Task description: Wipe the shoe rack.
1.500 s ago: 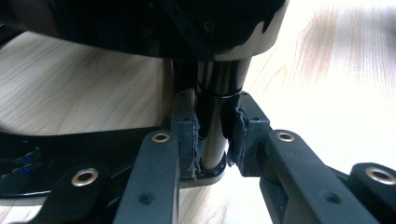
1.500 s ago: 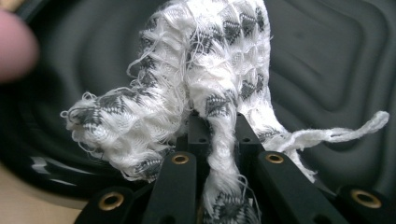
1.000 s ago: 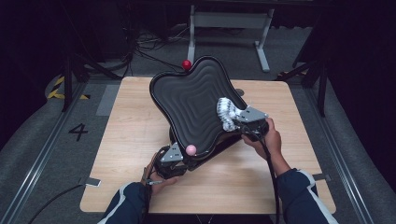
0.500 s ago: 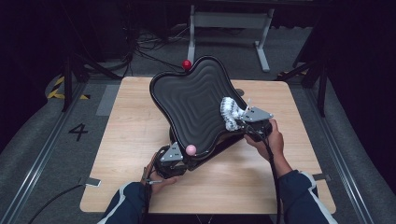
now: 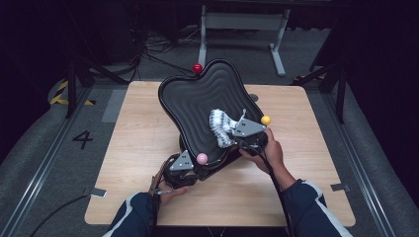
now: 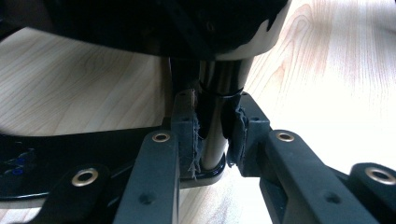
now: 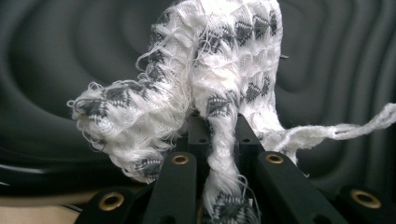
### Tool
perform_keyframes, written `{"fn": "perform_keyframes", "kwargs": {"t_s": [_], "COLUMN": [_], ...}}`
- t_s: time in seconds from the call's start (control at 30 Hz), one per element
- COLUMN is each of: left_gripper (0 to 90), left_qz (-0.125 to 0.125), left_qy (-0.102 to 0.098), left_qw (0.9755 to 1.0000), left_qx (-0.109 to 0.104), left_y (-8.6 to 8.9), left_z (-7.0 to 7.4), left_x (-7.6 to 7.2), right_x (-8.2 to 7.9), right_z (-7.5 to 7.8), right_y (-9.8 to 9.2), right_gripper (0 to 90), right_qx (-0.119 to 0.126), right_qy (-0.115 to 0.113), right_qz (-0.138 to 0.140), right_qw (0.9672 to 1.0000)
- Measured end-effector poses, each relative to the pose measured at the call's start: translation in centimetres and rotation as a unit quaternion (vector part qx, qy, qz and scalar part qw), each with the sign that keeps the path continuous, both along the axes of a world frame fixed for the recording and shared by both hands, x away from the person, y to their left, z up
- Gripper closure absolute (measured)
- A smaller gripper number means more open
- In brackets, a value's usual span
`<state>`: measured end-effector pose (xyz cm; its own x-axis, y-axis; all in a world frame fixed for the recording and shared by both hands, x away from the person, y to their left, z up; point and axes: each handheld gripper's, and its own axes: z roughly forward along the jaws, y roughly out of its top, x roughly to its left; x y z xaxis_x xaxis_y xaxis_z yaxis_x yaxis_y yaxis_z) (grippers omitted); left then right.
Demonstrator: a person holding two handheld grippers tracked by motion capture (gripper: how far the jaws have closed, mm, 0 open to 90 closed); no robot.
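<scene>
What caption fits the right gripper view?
Right gripper pinching a white and grey cloth against a ridged black tray.

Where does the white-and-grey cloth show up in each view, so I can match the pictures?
High view: the cloth lies against the ridged face of the tilted black tray, right of centre, at the right gripper.
Right gripper view: the cloth sits centre frame, pinched between the jaws.
Left gripper view: I can't find it there.
Shared landmark: the black tray, whose stem the left gripper clamps.
</scene>
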<state>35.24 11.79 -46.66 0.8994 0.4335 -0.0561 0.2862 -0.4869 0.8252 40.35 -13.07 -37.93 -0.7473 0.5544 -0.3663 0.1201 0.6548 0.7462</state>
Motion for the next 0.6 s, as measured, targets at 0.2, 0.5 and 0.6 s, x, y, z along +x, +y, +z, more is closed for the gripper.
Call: {"fn": "perform_keyframes", "kwargs": {"t_s": [0.2, 0.5, 0.6], "left_gripper": [74.0, 74.0, 74.0], "left_qz": [0.002, 0.005, 0.006], "left_qy": [0.002, -0.002, -0.002], "left_qw": [1.0, 1.0, 1.0], "left_qx": [-0.001, 0.004, 0.003], "left_y": [0.0, -0.1, -0.1], "left_z": [0.0, 0.0, 0.0], "left_x": [0.0, -0.2, -0.2], "right_x": [-1.0, -2.0, -1.7], "right_z": [0.2, 0.3, 0.4], "right_y": [2.1, 4.1, 4.1], "right_gripper": [82.1, 82.1, 82.0], "right_qx": [-0.003, -0.014, -0.01], "right_qy": [-0.008, -0.02, -0.018], "right_qz": [0.027, 0.057, 0.056], "right_qw": [0.9996, 0.9981, 0.9982]}}
